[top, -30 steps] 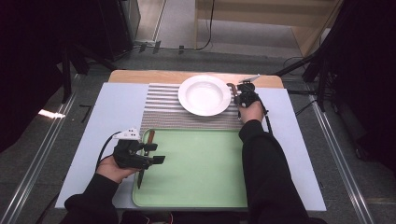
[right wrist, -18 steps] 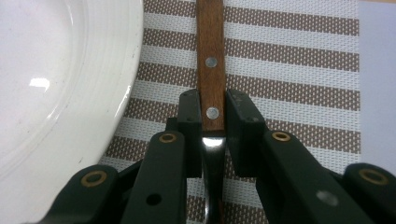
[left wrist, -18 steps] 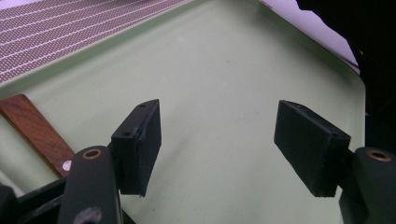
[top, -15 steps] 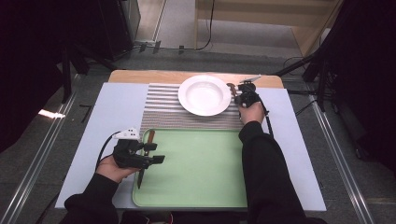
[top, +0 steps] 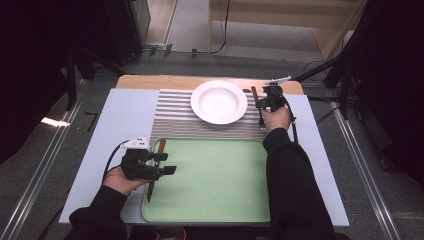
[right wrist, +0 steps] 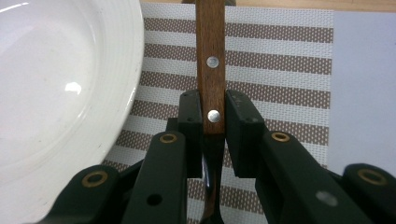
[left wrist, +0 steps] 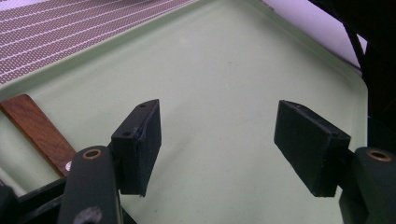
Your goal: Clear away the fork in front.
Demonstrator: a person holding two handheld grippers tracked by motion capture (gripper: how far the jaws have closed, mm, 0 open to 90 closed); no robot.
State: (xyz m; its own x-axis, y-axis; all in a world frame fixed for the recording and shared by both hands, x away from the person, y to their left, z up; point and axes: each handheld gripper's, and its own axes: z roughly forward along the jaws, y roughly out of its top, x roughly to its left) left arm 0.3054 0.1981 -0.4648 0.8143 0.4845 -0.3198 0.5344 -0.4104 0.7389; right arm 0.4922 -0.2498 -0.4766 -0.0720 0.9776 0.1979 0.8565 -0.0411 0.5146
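Note:
My right gripper point(right wrist: 214, 100) is shut on the brown wooden handle of a utensil point(right wrist: 210, 46), just right of the white plate point(right wrist: 56, 93). From above, the right gripper point(top: 262, 100) holds that utensil point(top: 254, 94) beside the plate point(top: 218, 101) on the striped placemat point(top: 172, 117). The left gripper point(top: 167, 164) rests at the left edge of the green tray point(top: 215, 180). Its jaws stand wide apart over the tray point(left wrist: 210, 56) with nothing between them point(left wrist: 217, 135). A wood-handled knife point(top: 161, 146) lies under that gripper, its handle point(left wrist: 37, 130) left of the jaws.
The placemat point(right wrist: 280, 56) and tray lie on a pale blue table top point(top: 120, 120). Cables and black stands sit on the floor beyond the far edge. The person's dark sleeves reach in from the near side.
The right gripper has shifted slightly with the utensil handle between its jaws. The left gripper has stayed where it was.

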